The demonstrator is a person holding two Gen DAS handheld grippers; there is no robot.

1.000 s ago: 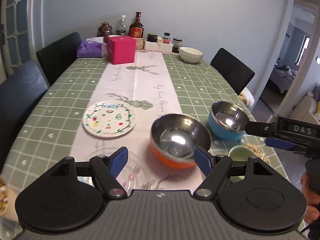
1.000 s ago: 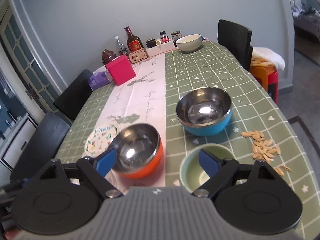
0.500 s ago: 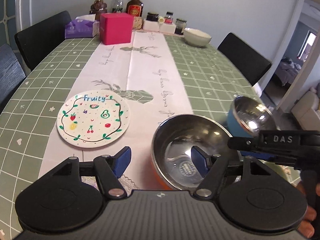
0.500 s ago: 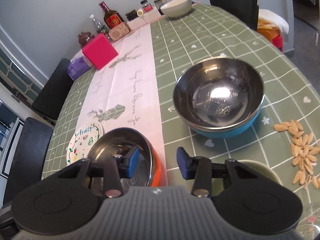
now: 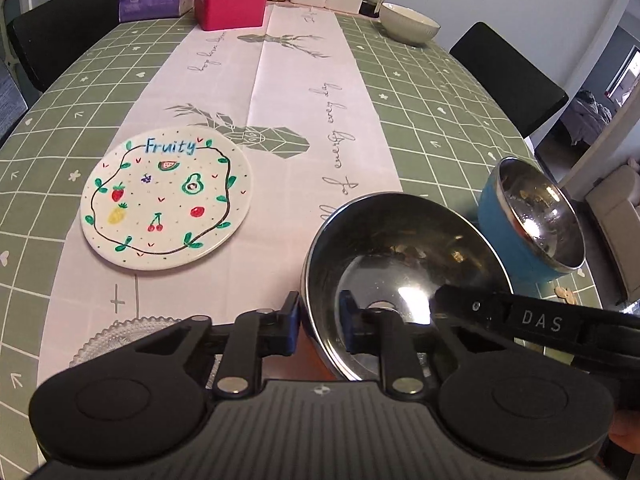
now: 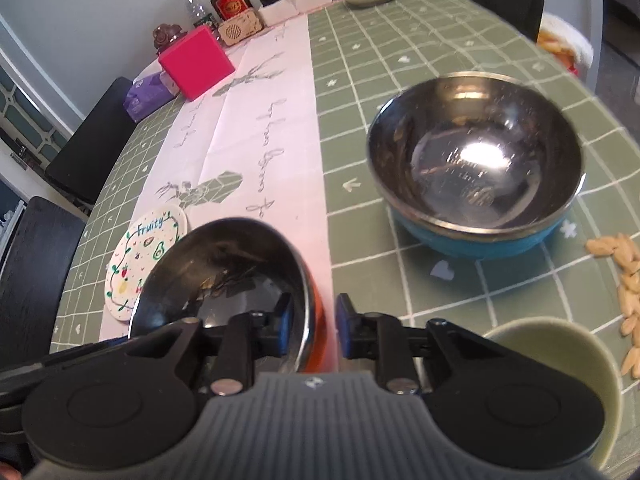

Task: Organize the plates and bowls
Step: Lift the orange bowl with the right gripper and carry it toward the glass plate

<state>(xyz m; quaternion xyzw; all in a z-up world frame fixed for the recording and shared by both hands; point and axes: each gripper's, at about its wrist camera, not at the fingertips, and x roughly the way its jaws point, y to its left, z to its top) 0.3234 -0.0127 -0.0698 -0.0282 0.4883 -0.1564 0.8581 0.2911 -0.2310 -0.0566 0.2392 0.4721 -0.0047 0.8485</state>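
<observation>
Left wrist view: left gripper with jaws pinched on near-left rim of orange bowl, one pad outside the wall, one inside. Right wrist view: right gripper with jaws likewise straddling the opposite rim of same bowl, closed onto the wall as far as can be judged. Bowl low in both views, around 5 o'clock in the left view, on the pale runner of the table. Blue bowl at 2 o'clock from it, apart, steel-lined too. Fruity plate at 10 o'clock, flat on the runner. Green bowl at 4 o'clock in right view, close to right gripper. Clear glass dish partly hidden under left gripper. White bowl far at 1 o'clock. Scattered seeds at 3 o'clock.

Handling guess: steel-lined bowl light, rigid, polished and slippery; thin rim the only real hold, so rim pinch apt, likely to swivel if held by one side only. Probably nests into blue bowl. Plate likely ceramic, fragile, edge grip needed.
</observation>
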